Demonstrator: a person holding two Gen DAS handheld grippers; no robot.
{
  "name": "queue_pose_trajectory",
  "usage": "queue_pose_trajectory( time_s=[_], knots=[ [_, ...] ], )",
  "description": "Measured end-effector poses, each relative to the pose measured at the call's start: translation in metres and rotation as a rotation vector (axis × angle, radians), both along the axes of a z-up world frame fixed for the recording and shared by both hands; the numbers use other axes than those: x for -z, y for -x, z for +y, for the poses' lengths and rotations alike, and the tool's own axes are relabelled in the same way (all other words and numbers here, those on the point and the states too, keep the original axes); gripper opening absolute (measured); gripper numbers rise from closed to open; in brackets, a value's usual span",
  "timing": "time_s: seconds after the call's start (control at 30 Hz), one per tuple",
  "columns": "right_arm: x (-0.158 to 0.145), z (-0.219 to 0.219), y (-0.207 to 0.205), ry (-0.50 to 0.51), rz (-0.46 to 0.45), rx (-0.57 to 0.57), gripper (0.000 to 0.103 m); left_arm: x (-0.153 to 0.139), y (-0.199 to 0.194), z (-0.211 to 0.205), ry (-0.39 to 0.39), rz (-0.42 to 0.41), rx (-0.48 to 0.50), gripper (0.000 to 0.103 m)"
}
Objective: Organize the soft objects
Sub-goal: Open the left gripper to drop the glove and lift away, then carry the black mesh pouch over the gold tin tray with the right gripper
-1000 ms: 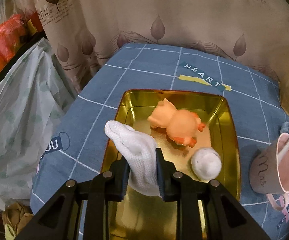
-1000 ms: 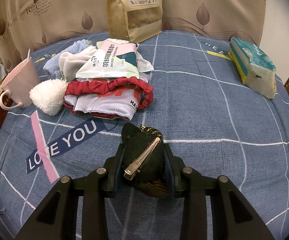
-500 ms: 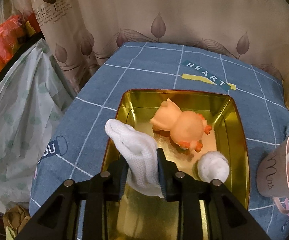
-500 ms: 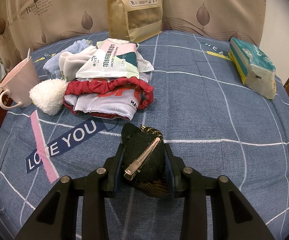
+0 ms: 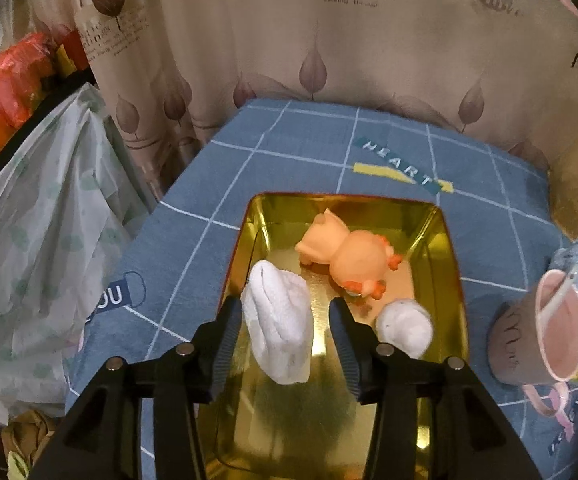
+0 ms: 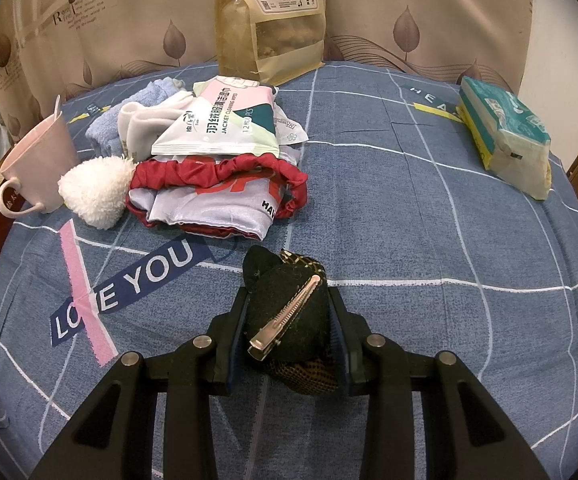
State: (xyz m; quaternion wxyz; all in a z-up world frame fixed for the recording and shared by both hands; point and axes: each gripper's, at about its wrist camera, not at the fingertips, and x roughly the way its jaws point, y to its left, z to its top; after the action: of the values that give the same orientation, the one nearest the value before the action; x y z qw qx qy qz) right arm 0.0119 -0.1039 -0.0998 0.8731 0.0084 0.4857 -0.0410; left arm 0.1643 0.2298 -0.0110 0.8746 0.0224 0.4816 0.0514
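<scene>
In the left wrist view a gold metal tray (image 5: 455,280) lies on the blue checked cloth. It holds an orange soft toy (image 5: 349,258) and a white fluffy ball (image 5: 405,328). My left gripper (image 5: 287,314) is open over the tray; a white folded sock (image 5: 279,320) sits between its fingers, against the left one and apart from the right. In the right wrist view my right gripper (image 6: 287,312) is shut on a black hair bow with a metal clip (image 6: 289,312), just above the cloth.
A pink mug (image 5: 545,332) stands right of the tray, also in the right wrist view (image 6: 37,164). Beyond the right gripper lie a white pom-pom (image 6: 95,192), a red-trimmed fabric pile (image 6: 217,196), a wipes packet (image 6: 225,120), a blue towel (image 6: 107,124), a snack bag (image 6: 271,20) and a tissue pack (image 6: 505,132).
My left gripper has opened and let go of the white sock, which now rests loose over the tray. The right gripper has not moved.
</scene>
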Motion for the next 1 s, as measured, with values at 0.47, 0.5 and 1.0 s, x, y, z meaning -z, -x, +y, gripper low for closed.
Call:
queue_pose_trajectory(
  time_s=[0.47, 0.5, 1.0],
  knots=[
    [-0.001, 0.003, 0.0, 0.01, -0.005, 0.0, 0.033, -0.012, 0.08, 0.031, -0.024, -0.101, -0.126, 0.048],
    [-0.001, 0.003, 0.001, 0.009, -0.007, 0.001, 0.033, -0.011, 0.085, 0.034, -0.031, -0.109, -0.14, 0.048],
    [-0.032, -0.026, -0.009, 0.029, -0.057, 0.018, 0.032, -0.009, 0.107, 0.061, 0.006, -0.168, -0.205, 0.05]
  ],
)
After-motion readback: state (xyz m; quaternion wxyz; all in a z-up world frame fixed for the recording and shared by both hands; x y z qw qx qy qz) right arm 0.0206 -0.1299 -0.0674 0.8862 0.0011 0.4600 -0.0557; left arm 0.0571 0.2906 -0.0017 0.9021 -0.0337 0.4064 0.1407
